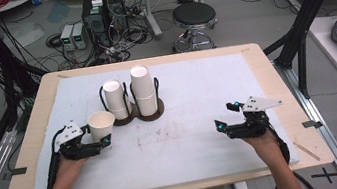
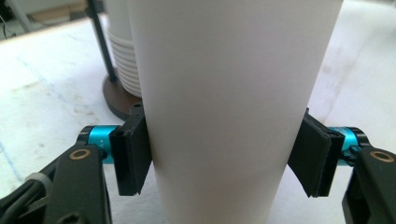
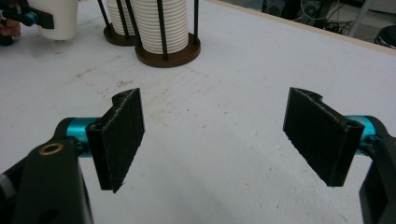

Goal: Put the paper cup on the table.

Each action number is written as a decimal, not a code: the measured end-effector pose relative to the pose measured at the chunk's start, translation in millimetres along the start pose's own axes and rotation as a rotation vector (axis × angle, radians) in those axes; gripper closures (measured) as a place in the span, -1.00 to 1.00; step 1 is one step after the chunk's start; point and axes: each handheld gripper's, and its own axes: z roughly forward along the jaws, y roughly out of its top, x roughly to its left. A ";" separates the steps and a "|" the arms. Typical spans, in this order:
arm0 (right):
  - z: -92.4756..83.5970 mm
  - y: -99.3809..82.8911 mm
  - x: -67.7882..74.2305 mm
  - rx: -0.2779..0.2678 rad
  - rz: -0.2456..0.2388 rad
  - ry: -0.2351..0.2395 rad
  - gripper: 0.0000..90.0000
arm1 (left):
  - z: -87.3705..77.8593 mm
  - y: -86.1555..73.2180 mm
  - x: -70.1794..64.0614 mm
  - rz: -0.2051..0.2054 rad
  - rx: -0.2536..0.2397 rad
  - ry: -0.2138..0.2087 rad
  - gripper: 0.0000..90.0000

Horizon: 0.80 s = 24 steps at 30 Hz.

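While its lower wall is being clamped from both sides by the black pads [image 2: 133, 156] of the left gripper [image 1: 94, 145], a single white paper cup [image 1: 102, 125] is being kept upright w/ its open mouth up, on the left part of the white mat [image 1: 203, 135], just in front of and to the left of the cup holder. In the left gripper view the cup [image 2: 229, 107] is being pressed by a pad on each side, approx. at its lower third; whether its base is touching the mat can't be told.

Just behind it, two stacks of white cups are being held in a dark brown two-bay holder [image 1: 138, 114] w/ thin black uprights: the left stack [image 1: 115, 98] is shorter, the right stack [image 1: 142, 89] taller. In the right gripper view the ribbed stack rims [image 3: 161, 25] are being shown inside the rods.

The right gripper [image 1: 226, 122] is being held low over the right part of the mat, well apart from cup and holder; its jaws are being kept wide apart, w/ nothing between them, bare mat [image 3: 215, 140] showing in the gap.

The mat is being carried by a light wooden table [image 1: 34, 124].
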 end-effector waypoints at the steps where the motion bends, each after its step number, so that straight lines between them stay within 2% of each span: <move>1: 0.4 0.1 0.1 -0.002 -0.003 -0.001 -0.52 | 1.4 0.5 -1.2 0.008 0.015 0.008 -0.31; 6: 0.1 0.3 0.9 0.002 -0.003 0.000 -0.52 | 4.1 1.6 -3.4 -0.004 0.067 0.023 -0.30; 10: -0.9 -0.5 0.5 0.002 0.003 0.000 -0.52 | -3.9 -1.8 1.6 -0.065 0.087 0.007 -0.31; 13: -0.8 -0.5 0.1 -0.001 0.000 0.000 -0.52 | -9.5 -4.9 3.5 -0.091 0.109 -0.001 -0.31; 18: -0.2 0.2 0.6 0.001 -0.004 0.001 -0.52 | -12.0 -5.7 3.1 -0.079 0.132 0.000 -0.32; 20: -0.4 0.2 0.6 0.001 -0.005 0.001 -0.52 | -12.9 -6.1 3.0 -0.086 0.137 -0.001 -0.33; 21: -0.6 0.1 0.4 0.002 -0.006 0.002 -0.52 | -13.1 -6.7 3.0 -0.101 0.133 -0.005 -0.35; 24: -1.1 -0.5 -0.3 0.003 0.000 0.001 -0.52 | -15.4 -6.5 2.7 -0.146 0.108 0.004 -0.62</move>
